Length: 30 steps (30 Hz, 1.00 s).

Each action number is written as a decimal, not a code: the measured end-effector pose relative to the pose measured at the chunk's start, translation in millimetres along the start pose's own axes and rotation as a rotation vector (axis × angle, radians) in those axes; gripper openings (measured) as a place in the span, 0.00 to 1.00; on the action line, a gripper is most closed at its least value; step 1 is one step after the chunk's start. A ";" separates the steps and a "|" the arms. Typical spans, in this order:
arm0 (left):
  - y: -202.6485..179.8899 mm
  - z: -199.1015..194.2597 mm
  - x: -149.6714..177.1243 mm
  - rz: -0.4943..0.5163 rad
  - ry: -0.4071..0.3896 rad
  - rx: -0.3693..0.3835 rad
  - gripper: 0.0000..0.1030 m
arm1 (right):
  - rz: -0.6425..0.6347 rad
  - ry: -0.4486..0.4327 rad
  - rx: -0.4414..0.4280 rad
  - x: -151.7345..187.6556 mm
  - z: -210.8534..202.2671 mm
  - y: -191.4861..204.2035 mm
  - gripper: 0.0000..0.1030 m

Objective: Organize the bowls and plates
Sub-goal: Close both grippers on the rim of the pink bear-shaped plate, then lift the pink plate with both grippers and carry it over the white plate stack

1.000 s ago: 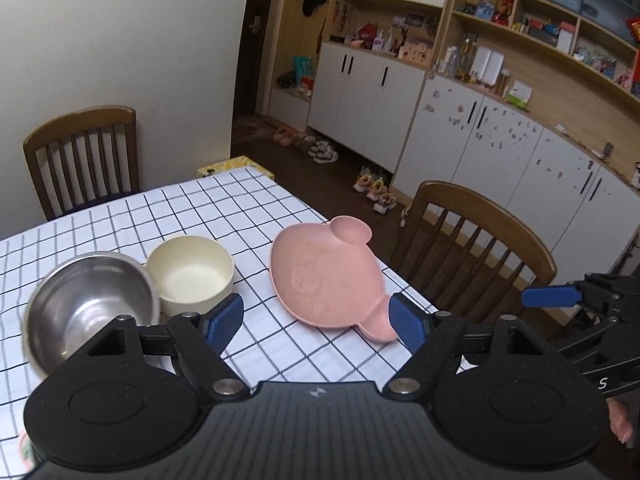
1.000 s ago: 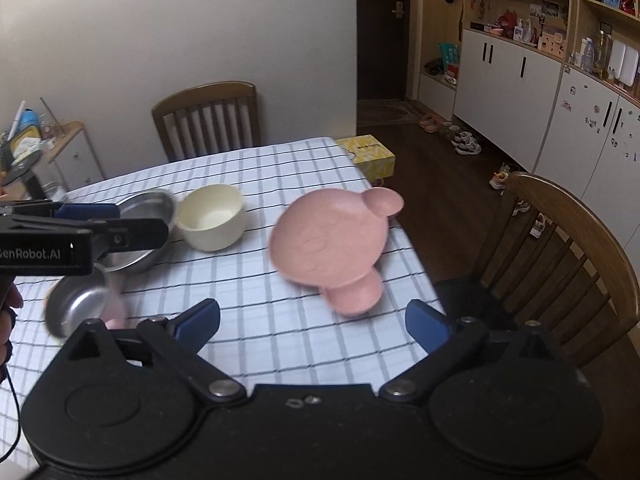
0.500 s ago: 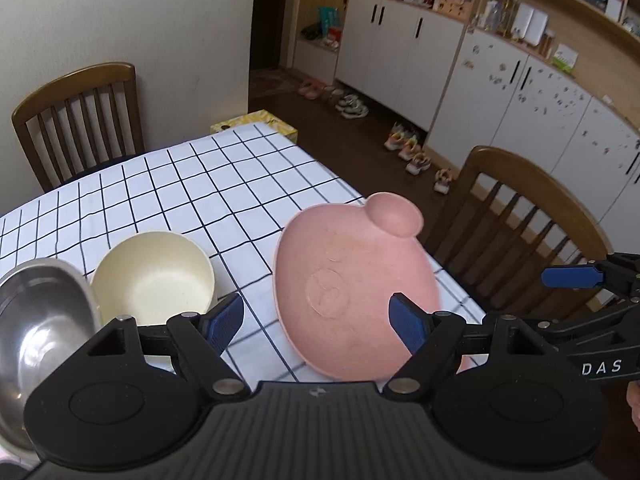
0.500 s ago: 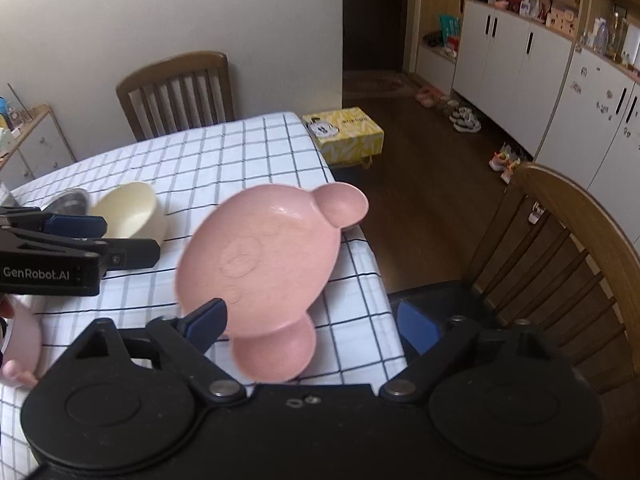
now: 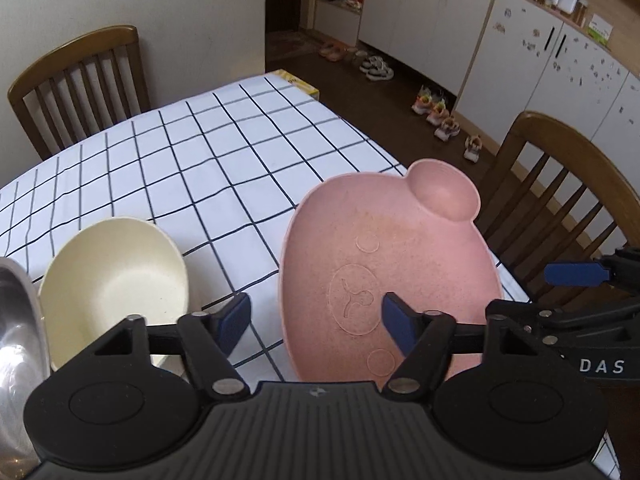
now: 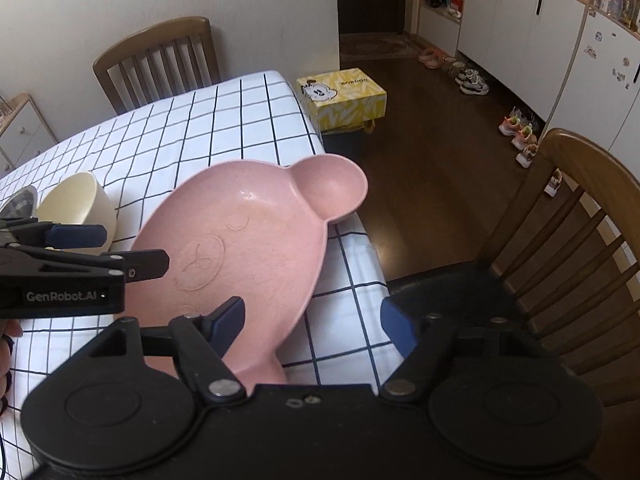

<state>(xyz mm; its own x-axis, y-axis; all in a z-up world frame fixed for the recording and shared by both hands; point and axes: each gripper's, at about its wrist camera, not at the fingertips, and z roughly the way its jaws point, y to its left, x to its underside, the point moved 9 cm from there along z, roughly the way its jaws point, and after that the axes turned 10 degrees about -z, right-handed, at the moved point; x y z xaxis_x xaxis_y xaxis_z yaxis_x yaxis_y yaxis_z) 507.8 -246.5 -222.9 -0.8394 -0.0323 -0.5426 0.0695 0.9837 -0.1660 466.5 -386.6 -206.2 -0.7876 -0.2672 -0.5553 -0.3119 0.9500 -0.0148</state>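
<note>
The pink plate (image 5: 384, 280) lies on the checked table (image 5: 224, 152) at its right edge, its long axis running away from both grippers, with one ear cup far and the other tucked under the tools.

The left gripper (image 5: 316, 322) hangs over the plate's left rim: its right finger is above the plate's floor, its left finger outside, above the cloth. The right gripper (image 6: 312, 320) straddles the right rim the same way, its left finger over the plate and its right finger past the table edge.

Both jaws have just been closing but grip nothing. Neither is clearly nearer; each has its own rim.

The cream bowl (image 5: 116, 284) sits left of the left gripper, with the steel bowl (image 5: 16, 340) beyond it.
</note>
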 end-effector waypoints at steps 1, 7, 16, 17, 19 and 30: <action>-1.2 2.8 -0.8 0.006 0.004 -0.005 0.64 | -0.002 0.004 0.001 -0.6 3.1 -0.5 0.70; -1.2 17.5 -2.8 0.010 0.035 -0.021 0.45 | -0.017 0.013 -0.004 -4.2 17.0 0.1 0.56; 7.1 21.4 -6.5 -0.031 0.048 -0.022 0.28 | 0.013 0.025 -0.028 -7.1 25.0 -3.1 0.31; 7.7 21.3 -6.7 -0.028 0.048 -0.029 0.24 | 0.014 0.025 -0.030 -7.3 25.1 -2.9 0.30; 9.6 20.4 -6.8 -0.030 0.050 -0.037 0.17 | 0.014 0.027 -0.031 -7.8 25.7 -2.2 0.22; 10.4 12.4 1.9 -0.062 0.059 -0.019 0.10 | -0.001 0.028 0.003 -6.6 23.1 -2.3 0.09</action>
<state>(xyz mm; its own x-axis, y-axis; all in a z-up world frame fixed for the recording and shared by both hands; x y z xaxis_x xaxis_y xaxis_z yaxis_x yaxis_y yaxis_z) 513.6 -238.5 -235.9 -0.8722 -0.0834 -0.4820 0.0065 0.9833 -0.1818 484.7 -383.3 -221.6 -0.8017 -0.2727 -0.5319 -0.3112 0.9502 -0.0181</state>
